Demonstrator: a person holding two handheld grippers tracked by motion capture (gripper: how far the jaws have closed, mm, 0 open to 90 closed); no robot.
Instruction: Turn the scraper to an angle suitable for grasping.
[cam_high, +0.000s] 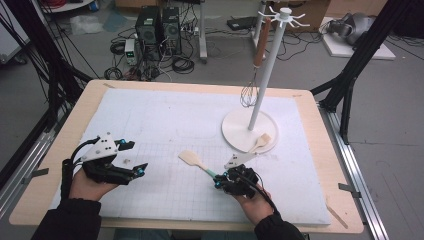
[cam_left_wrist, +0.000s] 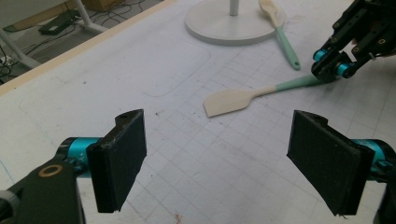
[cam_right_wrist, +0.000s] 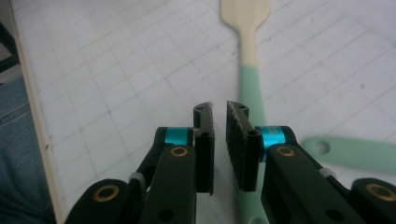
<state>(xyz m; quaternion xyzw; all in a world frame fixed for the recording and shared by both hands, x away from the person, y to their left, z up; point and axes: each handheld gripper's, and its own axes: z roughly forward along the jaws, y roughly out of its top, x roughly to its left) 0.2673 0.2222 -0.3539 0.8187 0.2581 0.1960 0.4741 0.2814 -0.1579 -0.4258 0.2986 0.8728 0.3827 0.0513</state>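
Note:
A spatula (cam_high: 191, 159) with a cream blade and a mint-green handle lies flat on the white gridded mat (cam_high: 165, 120), near the front middle. My right gripper (cam_high: 219, 180) sits low at the end of that handle. In the right gripper view its jaws (cam_right_wrist: 219, 116) stand a narrow gap apart with bare mat between them. The spatula's handle (cam_right_wrist: 251, 88) runs under the right-hand jaw and is not pinched. My left gripper (cam_high: 136, 157) rests at the front left, wide open and empty (cam_left_wrist: 219, 163), facing the spatula (cam_left_wrist: 233, 100).
A white utensil stand (cam_high: 250, 130) rises at the back right, with a wooden-handled whisk (cam_high: 250, 90) hanging from it. A second spoon with a green handle (cam_high: 260, 142) lies across the stand's base, close to my right gripper. Cables and computers sit on the floor beyond the table.

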